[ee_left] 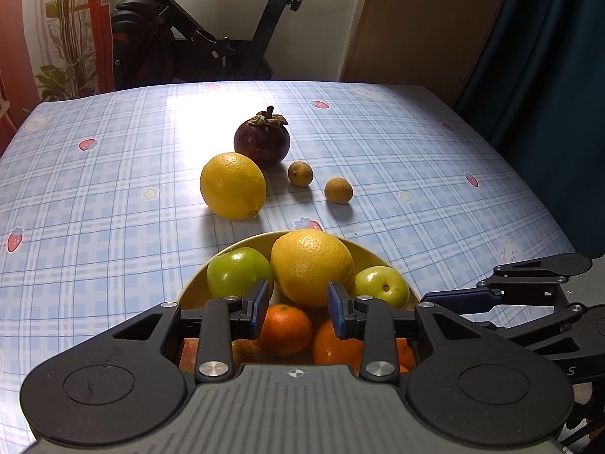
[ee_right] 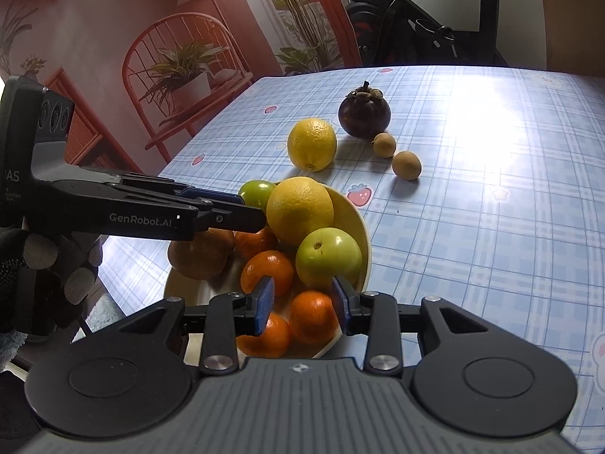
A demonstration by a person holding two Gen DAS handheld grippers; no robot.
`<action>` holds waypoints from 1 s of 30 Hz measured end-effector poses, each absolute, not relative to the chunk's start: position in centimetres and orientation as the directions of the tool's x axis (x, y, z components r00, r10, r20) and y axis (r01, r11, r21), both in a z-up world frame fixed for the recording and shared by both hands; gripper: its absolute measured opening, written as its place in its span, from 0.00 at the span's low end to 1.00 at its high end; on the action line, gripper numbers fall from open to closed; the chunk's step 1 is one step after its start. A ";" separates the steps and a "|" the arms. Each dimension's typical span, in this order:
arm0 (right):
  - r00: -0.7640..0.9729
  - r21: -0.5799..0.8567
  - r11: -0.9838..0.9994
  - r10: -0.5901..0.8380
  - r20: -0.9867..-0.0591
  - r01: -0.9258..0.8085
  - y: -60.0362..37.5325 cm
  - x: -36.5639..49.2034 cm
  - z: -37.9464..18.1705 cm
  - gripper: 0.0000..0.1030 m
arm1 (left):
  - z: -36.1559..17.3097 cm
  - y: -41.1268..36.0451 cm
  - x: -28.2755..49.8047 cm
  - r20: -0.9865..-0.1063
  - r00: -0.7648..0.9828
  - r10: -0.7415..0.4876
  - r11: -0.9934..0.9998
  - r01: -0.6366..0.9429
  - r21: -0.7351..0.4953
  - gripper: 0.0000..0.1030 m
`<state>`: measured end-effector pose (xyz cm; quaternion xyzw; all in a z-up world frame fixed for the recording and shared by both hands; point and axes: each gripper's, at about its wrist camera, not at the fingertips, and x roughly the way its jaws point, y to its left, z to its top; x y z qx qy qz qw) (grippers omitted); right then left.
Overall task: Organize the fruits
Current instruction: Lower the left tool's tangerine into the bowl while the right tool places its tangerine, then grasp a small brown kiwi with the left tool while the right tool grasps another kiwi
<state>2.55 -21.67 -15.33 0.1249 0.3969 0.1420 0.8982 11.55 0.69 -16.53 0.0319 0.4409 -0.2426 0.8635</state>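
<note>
Bowl: pale yellow round ceramic bowl at near edge of counter under blue plaid cloth.
In bowl: big yellow citrus on top, two green apples beside it, orange mandarins below, brown pear-like fruit at the left side.
Loose on counter: second yellow citrus, dark purple mangosteen just behind, two small tan longans beside, all beyond the bowl.
Left gripper: over the bowl, narrowly parted, pads either side of the top citrus; pressing or not, cannot tell.
Right gripper: narrowly parted above mandarins, gripping nothing.
Hand: dark glove on left tool.
</note>
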 end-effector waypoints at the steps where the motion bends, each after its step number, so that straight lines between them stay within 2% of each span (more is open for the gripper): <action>1: 0.647 0.336 0.929 0.353 -0.676 -0.156 -21.7 2.5 -15.2 0.37 | -16.4 0.7 11.5 -0.775 0.496 -0.391 0.880 0.447 -0.157 0.35; 9: 0.703 0.314 0.941 0.308 -0.641 -0.126 -23.1 2.8 -13.7 0.37 | -14.6 1.5 11.9 -0.737 0.552 -0.390 0.894 0.419 -0.159 0.35; 16: 0.767 0.220 0.970 0.217 -0.604 -0.101 -24.8 5.0 -12.8 0.36 | -12.9 1.3 13.7 -0.702 0.600 -0.382 0.907 0.389 -0.161 0.35; 22: 0.784 0.153 0.982 0.179 -0.594 -0.109 -25.6 8.1 -14.3 0.35 | -12.9 -1.4 16.6 -0.700 0.599 -0.388 0.902 0.403 -0.155 0.35; 30: 0.763 0.125 0.980 0.200 -0.614 -0.156 -25.4 11.9 -17.2 0.35 | -15.1 -3.9 20.9 -0.718 0.569 -0.401 0.897 0.401 -0.184 0.35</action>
